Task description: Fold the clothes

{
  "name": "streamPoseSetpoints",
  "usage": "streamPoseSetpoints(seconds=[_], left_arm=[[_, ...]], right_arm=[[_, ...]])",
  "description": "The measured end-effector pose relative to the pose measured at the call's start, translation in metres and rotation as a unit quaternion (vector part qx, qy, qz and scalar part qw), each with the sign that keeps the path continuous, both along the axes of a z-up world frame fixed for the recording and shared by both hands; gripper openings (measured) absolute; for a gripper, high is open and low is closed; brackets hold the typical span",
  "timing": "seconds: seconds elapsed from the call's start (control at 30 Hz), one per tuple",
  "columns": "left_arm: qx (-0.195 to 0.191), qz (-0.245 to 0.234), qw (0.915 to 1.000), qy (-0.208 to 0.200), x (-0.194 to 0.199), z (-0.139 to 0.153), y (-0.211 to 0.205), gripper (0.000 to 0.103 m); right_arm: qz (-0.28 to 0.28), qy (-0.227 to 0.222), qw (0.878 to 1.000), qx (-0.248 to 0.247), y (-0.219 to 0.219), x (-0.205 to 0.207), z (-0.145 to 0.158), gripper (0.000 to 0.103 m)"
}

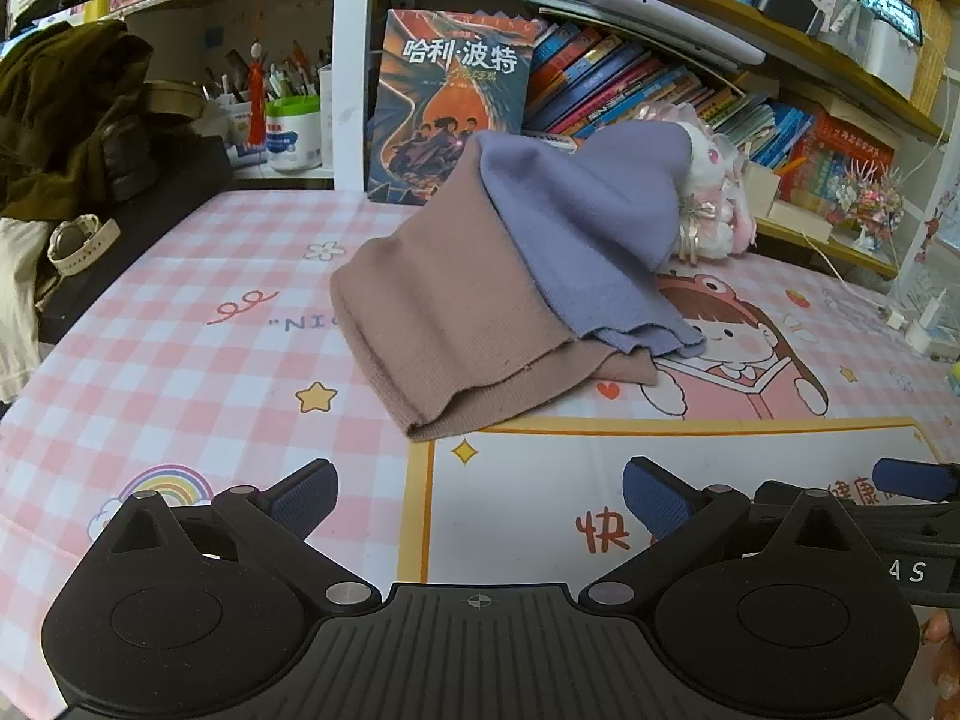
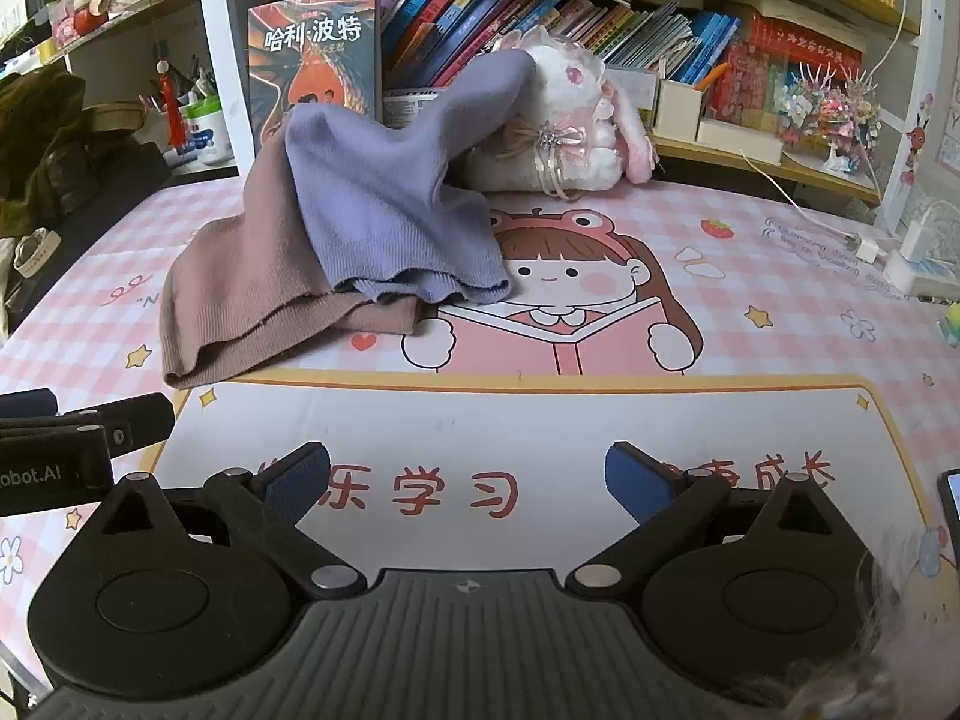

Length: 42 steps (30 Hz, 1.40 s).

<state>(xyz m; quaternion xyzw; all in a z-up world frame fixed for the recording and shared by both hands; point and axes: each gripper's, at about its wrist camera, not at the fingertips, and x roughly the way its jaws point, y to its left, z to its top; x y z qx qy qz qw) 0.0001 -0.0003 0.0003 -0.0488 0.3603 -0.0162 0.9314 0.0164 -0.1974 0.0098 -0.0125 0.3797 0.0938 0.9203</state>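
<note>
left gripper (image 1: pixel 479 498) spread wide, right gripper (image 2: pixel 468 483) likewise

A pink checked desk mat (image 2: pixel 750 252) fronts crowded wooden bookshelves (image 2: pixel 774 165) and a white post (image 1: pixel 351 60).

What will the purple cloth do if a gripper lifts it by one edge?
The purple cloth will probably flop and hang down: it already sags in soft folds over the brown cloth and the plush bunny. Its thin, wavy hem suggests it is light. It may tug the brown cloth along, since they overlap.
</note>
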Motion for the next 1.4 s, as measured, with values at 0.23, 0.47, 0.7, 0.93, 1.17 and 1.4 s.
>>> streamPoseSetpoints(seconds=[0.23,0.47,0.7,0.93,1.17,1.4], left_arm=[[-0.001,-0.003,1.0000,0.002,-0.0011,0.0016,0.0009,0.103],[-0.004,-0.003,1.0000,0.001,-0.0025,0.0000,-0.0008,0.103],[-0.004,-0.003,1.0000,0.003,-0.0024,-0.0003,-0.0007,0.103],[-0.004,-0.002,1.0000,0.003,-0.0030,-0.0006,0.0000,0.103],[-0.003,0.001,1.0000,0.003,-0.0040,-0.0002,-0.0001,0.103],[-0.002,0.004,1.0000,0.003,-0.0043,0.0004,-0.0009,0.103]], right_arm=[[-0.001,-0.001,1.000,0.000,-0.0003,-0.0017,-0.0009,0.099],[0.000,0.000,1.000,-0.001,0.0008,-0.0017,0.0001,0.099],[-0.001,0.003,1.000,-0.001,0.0011,-0.0021,-0.0017,0.099],[0.000,0.005,1.000,-0.001,0.0013,-0.0024,-0.0007,0.099],[0.001,0.006,1.000,-0.001,0.0011,-0.0023,0.0006,0.099],[0.002,0.006,1.000,-0.002,0.0014,-0.0032,0.0001,0.099]])
